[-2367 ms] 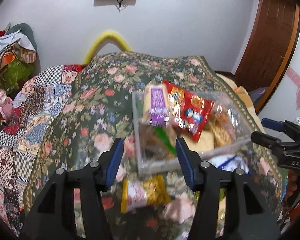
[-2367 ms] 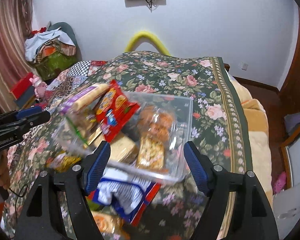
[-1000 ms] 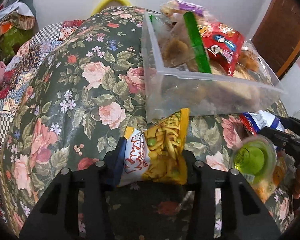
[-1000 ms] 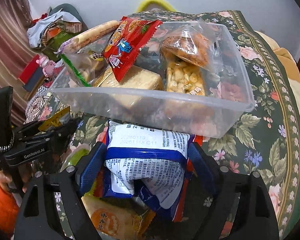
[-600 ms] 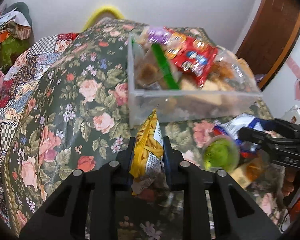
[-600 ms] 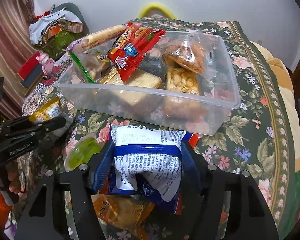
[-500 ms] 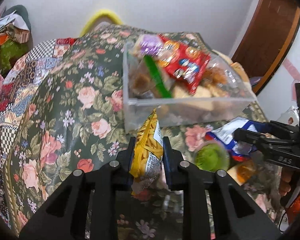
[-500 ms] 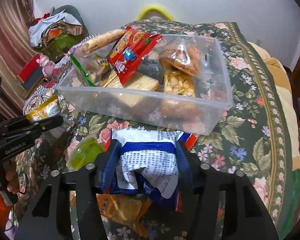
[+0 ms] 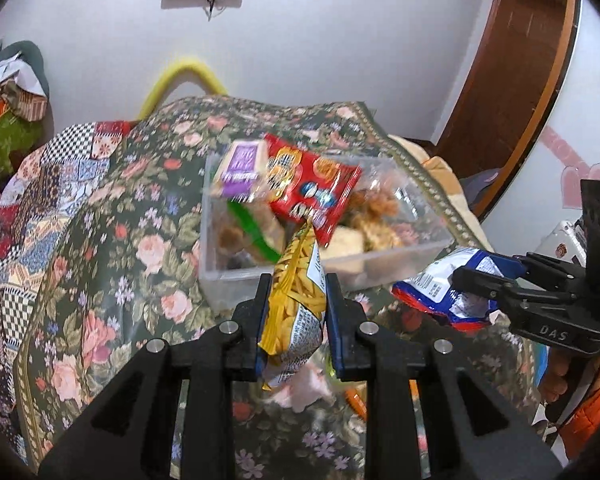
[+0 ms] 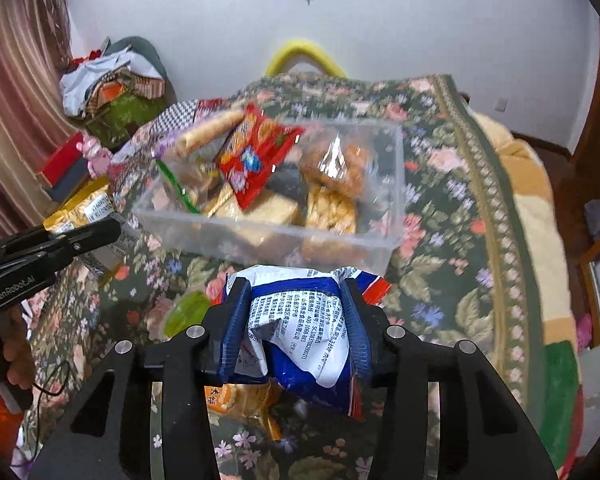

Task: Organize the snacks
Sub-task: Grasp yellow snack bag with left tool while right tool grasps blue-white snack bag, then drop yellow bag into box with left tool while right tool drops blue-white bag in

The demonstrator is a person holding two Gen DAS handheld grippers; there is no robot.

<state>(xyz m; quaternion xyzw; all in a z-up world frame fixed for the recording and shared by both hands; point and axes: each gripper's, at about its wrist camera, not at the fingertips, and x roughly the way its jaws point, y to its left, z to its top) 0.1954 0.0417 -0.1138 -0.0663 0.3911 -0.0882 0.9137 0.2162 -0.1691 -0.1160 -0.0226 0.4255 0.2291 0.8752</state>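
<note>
Snack packets held in both grippers, above the bedspread near the clear bin

Snacks: yellow packet (image 9: 296, 300) sits pinched between the jaws of the left gripper (image 9: 295, 312), jaws fully closed on it, packet upright with its top edge reaching up in front of the clear bin (image 9: 428, 246). Blue-and-white packet (image 10: 300, 328) sits between the jaws of the right gripper (image 10: 298, 328); pads press its sides, bag crumpled, jaws closing a bit more. Both packets are on the near side of the bin, off the floral bedspread (image 10: 452, 272).

Bin rests on the bedspread and holds a red packet (image 10: 256, 156), a purple-label wafer pack (image 9: 242, 168), a bag of round brown snacks (image 10: 336, 164), a pale cracker pack (image 10: 332, 208) and a green-striped bag (image 10: 180, 188).

On the bedspread on the near side of the bin: green jelly cup (image 10: 186, 312) to its near left, orange packet (image 10: 240, 400) under the right gripper.

Left of the bin in the right wrist view, the left gripper shows side-on with the yellow packet in it. A hand (image 10: 18, 360) in an orange sleeve holds its handle.
</note>
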